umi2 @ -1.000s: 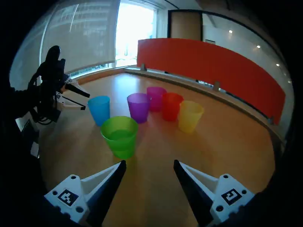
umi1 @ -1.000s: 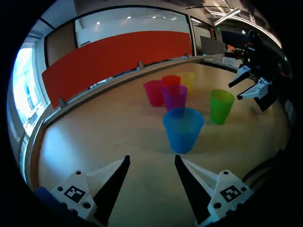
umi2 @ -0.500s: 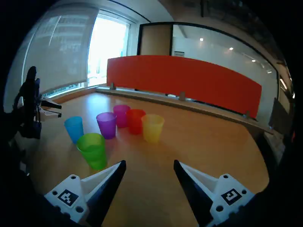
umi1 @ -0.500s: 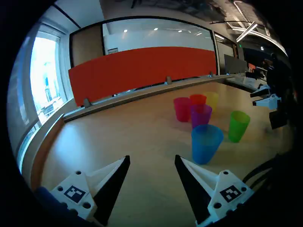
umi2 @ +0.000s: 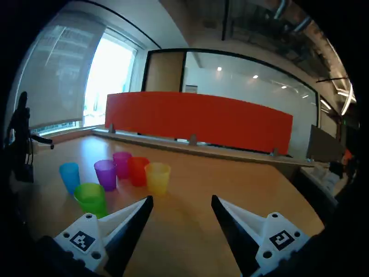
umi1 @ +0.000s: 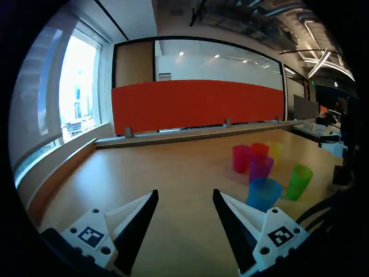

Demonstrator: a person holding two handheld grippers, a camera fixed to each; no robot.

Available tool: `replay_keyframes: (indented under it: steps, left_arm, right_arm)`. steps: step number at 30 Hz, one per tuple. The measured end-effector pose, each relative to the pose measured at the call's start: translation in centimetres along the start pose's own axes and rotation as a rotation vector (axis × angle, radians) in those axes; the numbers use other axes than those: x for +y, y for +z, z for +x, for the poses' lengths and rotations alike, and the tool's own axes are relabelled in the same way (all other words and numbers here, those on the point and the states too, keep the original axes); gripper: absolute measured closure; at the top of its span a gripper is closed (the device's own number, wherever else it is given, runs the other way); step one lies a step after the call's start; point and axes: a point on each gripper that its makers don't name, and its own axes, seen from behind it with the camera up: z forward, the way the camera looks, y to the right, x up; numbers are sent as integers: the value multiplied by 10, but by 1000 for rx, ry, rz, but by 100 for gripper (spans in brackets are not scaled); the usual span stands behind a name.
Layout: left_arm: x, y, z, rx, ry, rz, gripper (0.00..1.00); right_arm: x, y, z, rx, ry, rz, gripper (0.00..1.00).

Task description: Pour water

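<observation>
Left gripper view: left gripper (umi1: 184, 191) jaws wide, empty, over wooden table (umi1: 175, 161) — at right, pink cup (umi1: 241, 158), purple cup (umi1: 260, 168), blue cup (umi1: 264, 195) nearest, green cup (umi1: 297, 182), all upright. Right gripper view: same cluster at left on table, green cup nearest, plus orange cup (umi2: 137, 171) and yellow cup (umi2: 157, 177) — right gripper (umi2: 181, 197) jaws wide, holding nothing.

- A red partition (umi1: 198, 104) ran along the far edge of the wooden table (umi1: 175, 161), at twelve o'clock.
- A window (umi1: 78, 101) shone at nine o'clock.
- Strip lights (umi1: 321, 62) glowed at two o'clock.
</observation>
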Motion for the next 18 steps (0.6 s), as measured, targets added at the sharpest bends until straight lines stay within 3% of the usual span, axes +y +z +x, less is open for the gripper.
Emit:
replay_keyframes:
  steps: [10,18]
  left_arm:
    - [-13,-8,5,82,-24,75,13]
    - [-19,-8,10,101,-48,106,13]
  right_arm:
    - [30,-3,21,100,35,-143,2]
    - [36,-4,38,165,94,-179,2]
